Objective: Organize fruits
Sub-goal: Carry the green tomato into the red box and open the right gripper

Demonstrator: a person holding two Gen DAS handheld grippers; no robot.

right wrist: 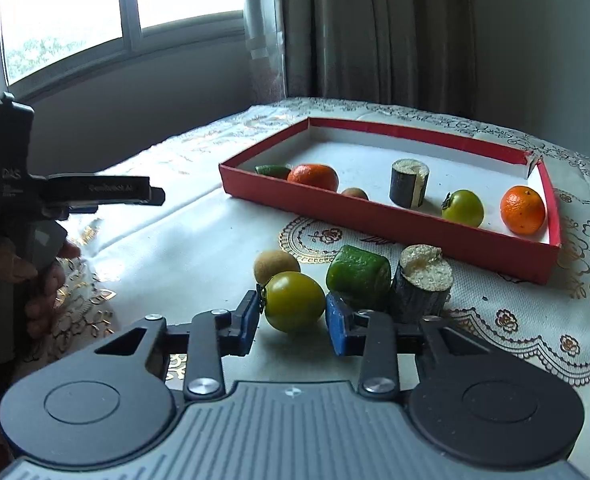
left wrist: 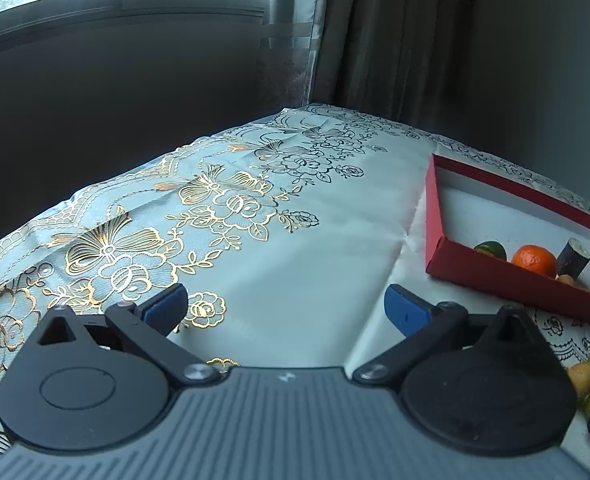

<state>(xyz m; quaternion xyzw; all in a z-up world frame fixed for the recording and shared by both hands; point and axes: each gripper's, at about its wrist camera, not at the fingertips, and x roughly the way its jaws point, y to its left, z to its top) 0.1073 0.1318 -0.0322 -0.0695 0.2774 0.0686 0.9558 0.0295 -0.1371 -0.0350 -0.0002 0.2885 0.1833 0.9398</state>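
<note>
In the right wrist view my right gripper (right wrist: 293, 314) has its blue pads on both sides of a yellow-green persimmon (right wrist: 294, 306) on the tablecloth; the jaws look closed on it. Beside it lie a brown round fruit (right wrist: 275, 265), a green cut piece (right wrist: 358, 274) and a dark sugarcane piece (right wrist: 422, 285). The red tray (right wrist: 375, 222) behind holds two oranges (right wrist: 314, 177) (right wrist: 522, 209), a green persimmon (right wrist: 463, 208), a sugarcane piece (right wrist: 409, 183), a small brown fruit (right wrist: 355, 193) and a green piece (right wrist: 273, 170). My left gripper (left wrist: 285, 308) is open and empty over bare cloth; it also shows at the left of the right wrist view (right wrist: 95, 196).
The table has a white cloth with gold flowers (left wrist: 215, 200). A window and curtain (right wrist: 375, 28) stand behind the table. The table's left edge (left wrist: 115, 172) drops off into dark. In the left wrist view the tray (left wrist: 515, 280) is at the right.
</note>
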